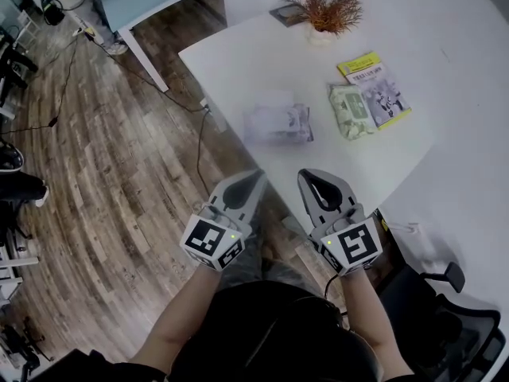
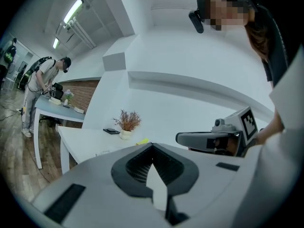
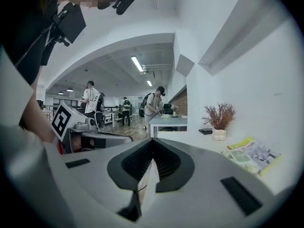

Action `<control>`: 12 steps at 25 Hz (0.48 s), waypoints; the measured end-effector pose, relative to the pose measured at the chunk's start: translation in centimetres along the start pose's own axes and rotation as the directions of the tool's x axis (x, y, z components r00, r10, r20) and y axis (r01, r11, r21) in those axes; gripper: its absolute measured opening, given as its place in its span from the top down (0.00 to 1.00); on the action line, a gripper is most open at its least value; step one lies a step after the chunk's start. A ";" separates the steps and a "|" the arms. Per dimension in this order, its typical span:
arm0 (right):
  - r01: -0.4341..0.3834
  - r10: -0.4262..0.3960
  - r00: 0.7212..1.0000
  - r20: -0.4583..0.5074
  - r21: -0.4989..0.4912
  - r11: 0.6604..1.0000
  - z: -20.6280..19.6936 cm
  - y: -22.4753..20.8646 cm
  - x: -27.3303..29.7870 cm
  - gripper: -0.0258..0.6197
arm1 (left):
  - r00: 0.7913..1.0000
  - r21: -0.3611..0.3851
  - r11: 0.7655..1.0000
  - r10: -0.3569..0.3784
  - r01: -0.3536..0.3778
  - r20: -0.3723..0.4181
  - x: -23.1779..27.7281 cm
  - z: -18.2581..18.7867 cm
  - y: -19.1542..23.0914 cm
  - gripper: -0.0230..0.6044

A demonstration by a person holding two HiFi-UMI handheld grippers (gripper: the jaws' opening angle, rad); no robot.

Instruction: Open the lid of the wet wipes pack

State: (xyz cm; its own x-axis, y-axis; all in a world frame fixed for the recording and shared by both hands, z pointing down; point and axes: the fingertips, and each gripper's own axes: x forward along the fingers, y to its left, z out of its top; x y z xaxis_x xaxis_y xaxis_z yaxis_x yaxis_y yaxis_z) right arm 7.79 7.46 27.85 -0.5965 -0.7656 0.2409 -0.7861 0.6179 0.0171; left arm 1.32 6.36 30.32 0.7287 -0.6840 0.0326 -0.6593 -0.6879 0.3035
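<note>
— Two grippers are seen in the head view; how are they held?

— The left gripper [image 1: 256, 175] and the right gripper [image 1: 308, 175] are held side by side, with their tips at the near corner of the white table [image 1: 238, 70]. The jaws of each are brought together and nothing is gripped.

— Where is the wet wipes pack found?

— The green wet wipes pack [image 1: 348, 110] is laid flat on the table, to the far right of the grippers and well apart from them. It is pressed against a yellow-edged booklet [image 1: 380, 92] on its right. A pale, blurred pack [image 1: 277, 123] is laid to its left, and a potted plant [image 1: 324, 10] is set farther back.

— What is shown in the left gripper view?

— Its jaws are seen fully closed, with nothing between them. The right gripper is caught at the right, and the plant is seen far off on the table. A person [image 2: 42, 80] is seen bent over another table [image 2: 57, 109] at the far left.

— And in the right gripper view?

— The jaws are likewise closed and empty. The wet wipes pack and the booklet are seen at the right, beyond the tips and untouched. The left gripper is seen at the left.
</note>
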 end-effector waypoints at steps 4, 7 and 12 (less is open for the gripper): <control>0.013 -0.013 0.999 0.033 0.008 1.000 0.4 1.0 -0.8 0.93 | 1.000 0.069 0.997 0.021 -0.022 0.017 -1.0 0.4 -1.2 0.94; 0.010 -0.011 0.999 0.043 0.017 1.000 0.4 1.7 -1.5 0.93 | 0.999 0.071 0.997 0.025 -0.027 0.027 -1.7 0.6 -1.9 0.94; 0.005 -0.006 0.999 0.049 0.013 1.000 0.5 2.7 -2.5 0.93 | 0.998 0.064 0.997 0.046 -0.048 0.041 -2.6 0.9 -2.5 0.94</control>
State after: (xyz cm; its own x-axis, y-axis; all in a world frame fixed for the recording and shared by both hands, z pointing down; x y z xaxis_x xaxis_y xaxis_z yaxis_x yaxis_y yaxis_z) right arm 7.11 10.92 26.84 -0.5992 -0.7770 0.1930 -0.7911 0.6117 0.0062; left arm 0.91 9.64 28.62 0.6897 -0.7241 0.0073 -0.7042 -0.6683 0.2396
